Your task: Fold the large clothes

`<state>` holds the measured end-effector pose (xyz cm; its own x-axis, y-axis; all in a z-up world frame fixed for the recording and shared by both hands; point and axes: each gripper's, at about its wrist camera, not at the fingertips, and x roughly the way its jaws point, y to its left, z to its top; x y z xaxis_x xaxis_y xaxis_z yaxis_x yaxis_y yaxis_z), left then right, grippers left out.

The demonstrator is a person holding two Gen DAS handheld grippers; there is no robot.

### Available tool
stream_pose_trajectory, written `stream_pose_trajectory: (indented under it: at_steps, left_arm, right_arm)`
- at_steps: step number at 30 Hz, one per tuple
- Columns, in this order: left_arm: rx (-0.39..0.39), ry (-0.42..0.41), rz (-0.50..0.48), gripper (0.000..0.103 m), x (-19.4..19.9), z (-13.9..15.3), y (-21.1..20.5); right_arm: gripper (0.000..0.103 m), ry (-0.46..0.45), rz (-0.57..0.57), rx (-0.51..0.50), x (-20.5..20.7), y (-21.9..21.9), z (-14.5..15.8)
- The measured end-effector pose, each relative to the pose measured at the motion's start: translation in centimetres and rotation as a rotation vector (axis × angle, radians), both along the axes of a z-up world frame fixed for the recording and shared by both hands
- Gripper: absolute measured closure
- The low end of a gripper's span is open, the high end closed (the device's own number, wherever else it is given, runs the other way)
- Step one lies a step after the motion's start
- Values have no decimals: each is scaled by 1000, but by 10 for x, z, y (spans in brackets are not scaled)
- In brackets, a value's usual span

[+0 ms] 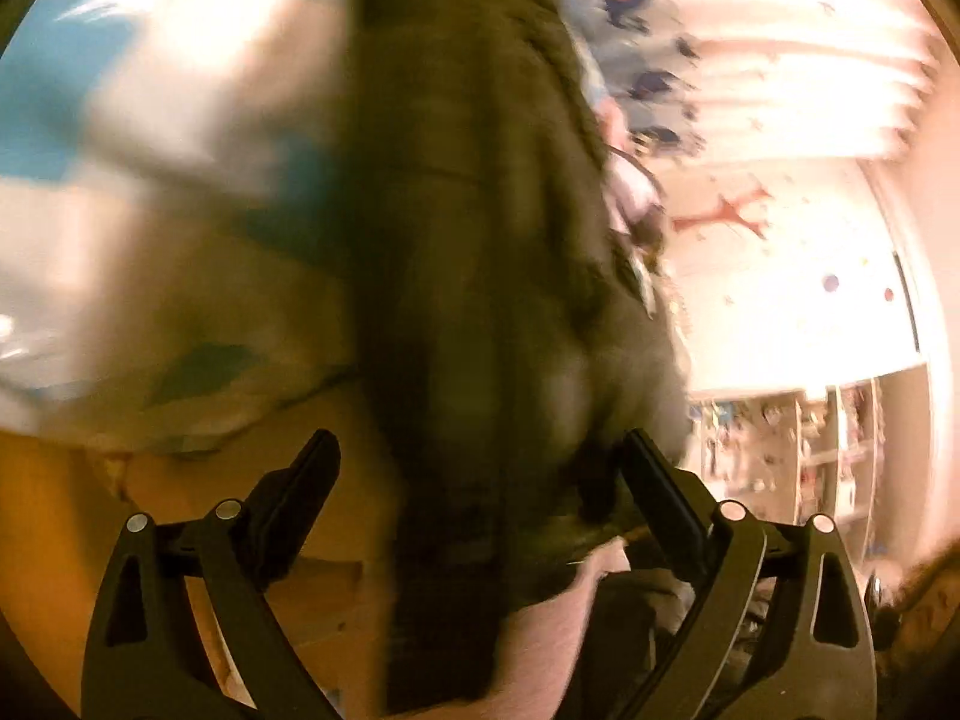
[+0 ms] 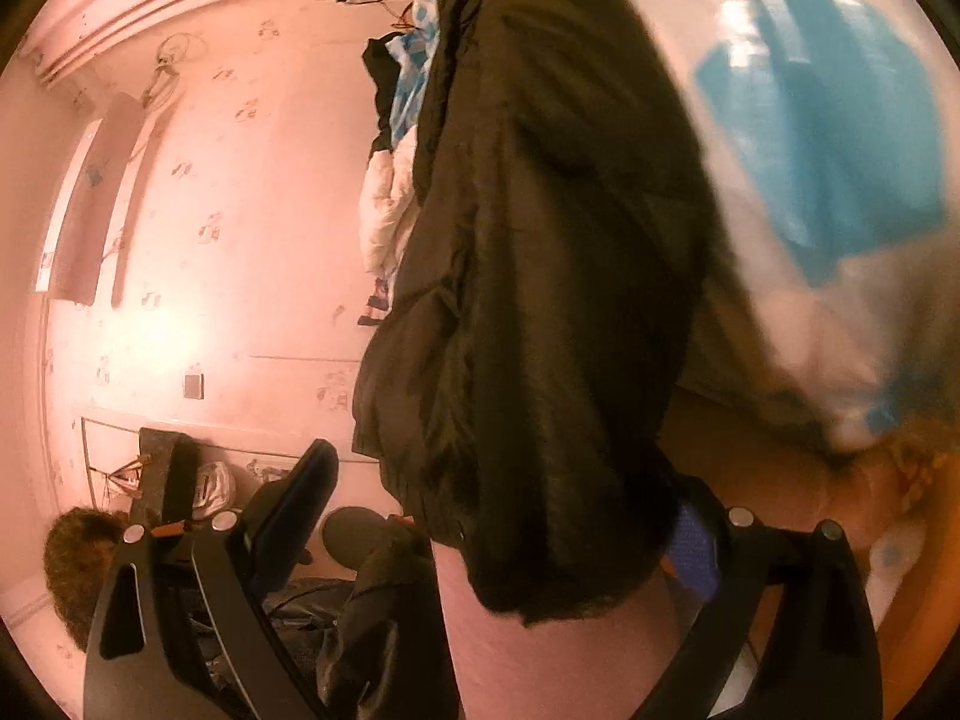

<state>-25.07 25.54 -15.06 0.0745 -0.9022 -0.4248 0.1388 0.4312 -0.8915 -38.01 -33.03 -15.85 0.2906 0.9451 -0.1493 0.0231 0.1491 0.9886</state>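
Observation:
A dark padded jacket (image 1: 480, 240) hangs down the middle of the blurred left wrist view. Its lower part drops between the fingers of my left gripper (image 1: 480, 462), whose jaws stand wide apart; the left finger (image 1: 312, 474) is clear of the cloth and the right finger (image 1: 654, 480) lies at its edge. The right wrist view shows the same jacket (image 2: 540, 300) hanging in front of my right gripper (image 2: 504, 498). That gripper is open too: its left finger (image 2: 300, 498) is free, and the jacket's hem partly hides the right one (image 2: 696, 528).
White and blue bedding (image 2: 840, 150) (image 1: 90, 210) lies beside the jacket over an orange wooden frame (image 1: 180, 510). A pink wall with stickers (image 2: 210, 240), a cluttered shelf (image 1: 798, 456), more clothes (image 2: 390, 210) and a person's curly hair (image 2: 78, 564) surround the spot.

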Motion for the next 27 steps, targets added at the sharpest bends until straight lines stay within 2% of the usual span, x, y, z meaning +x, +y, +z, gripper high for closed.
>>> stream_pose_trajectory:
  at_steps: [1, 2, 3, 4, 5, 6, 8, 11, 15, 16, 18, 19, 20, 22, 24, 26, 27]
  left_arm:
    - [17, -21, -6, 13, -2, 5, -7]
    - [47, -33, -17, 24, -2, 10, -15]
    - [71, -30, -26, 34, -2, 11, -19]
    - [106, -25, -29, 40, -2, 13, -22]
    - [123, -21, -23, 49, -2, 14, -22]
    - [129, -21, -16, 55, -2, 17, -22]
    - [154, -35, 6, 74, -2, 29, -20]
    - [178, -81, 42, 87, -8, 59, -15]
    - [118, -155, 96, 90, -15, 103, 11]
    - [113, -174, 101, 90, -18, 113, 15]
    - [124, -181, 84, 90, -22, 119, 22]
    - [138, -160, 68, 90, -23, 112, 25]
    - [148, -130, 56, 90, -23, 103, 26]
    - [161, -56, 25, 87, -21, 75, 34]
    - [155, -3, 24, 82, -18, 52, 40]
    - [147, 25, 32, 62, -15, 36, 36]
    - [152, 35, 35, 57, -15, 30, 36]
  right_arm:
    - [10, -12, 1, -23, 1, 2, 3]
    - [19, -23, 2, -41, 1, 3, 5]
    - [32, -36, 6, -69, 0, 4, 7]
    - [55, -38, 6, -89, -1, 4, 8]
    - [65, -47, -4, -100, -4, 2, 10]
    - [68, -65, -16, -102, -8, 0, 14]
    - [76, -95, -35, -98, -13, -3, 23]
    - [78, -189, -50, -80, -21, -5, 53]
    - [78, -324, -46, -22, -31, -5, 97]
    - [78, -338, -30, -15, -34, -3, 103]
    - [75, -306, 32, -34, -36, 2, 96]
    - [65, -277, 45, -45, -37, 3, 89]
    - [41, -208, 64, -35, -36, 3, 67]
    - [23, -121, 70, -56, -34, 3, 34]
    - [23, -47, 66, -36, -31, 3, 6]
    - [20, 1, 33, -20, -28, 1, -19]
    - [20, 8, 19, 3, -28, -1, -26]
